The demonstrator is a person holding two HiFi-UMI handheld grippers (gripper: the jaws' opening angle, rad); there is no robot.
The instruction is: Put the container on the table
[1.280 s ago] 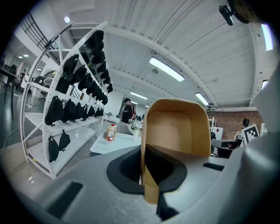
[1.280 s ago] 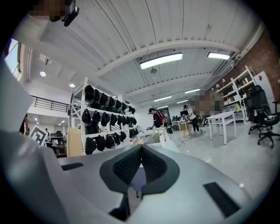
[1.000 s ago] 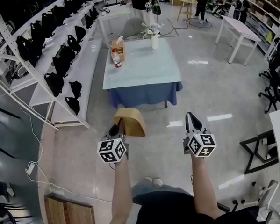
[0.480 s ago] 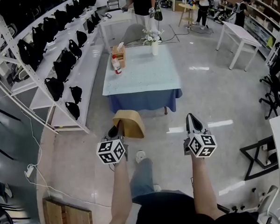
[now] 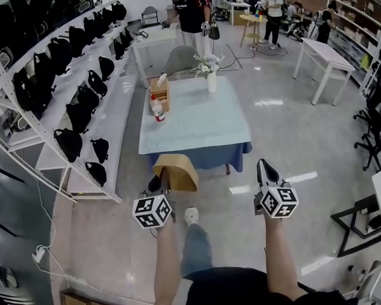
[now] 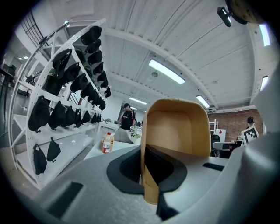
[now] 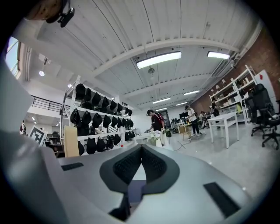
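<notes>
A tan, round-cornered container hangs in the air just short of the near edge of the table with its light top and blue cloth. My left gripper is shut on the container's near wall. In the left gripper view the container stands upright with its open side towards the camera, and its edge is pinched in the left gripper. My right gripper is level with it over the floor, shut and empty. The right gripper view shows the right gripper with its pads touching.
On the table stand a bottle, a wooden tissue box and a vase of flowers. White shelves of black bags run along the left. White tables, chairs and people are farther back.
Both grippers and the held container have moved forward towards the table, which now lies closer. The grip on the container is unchanged.
</notes>
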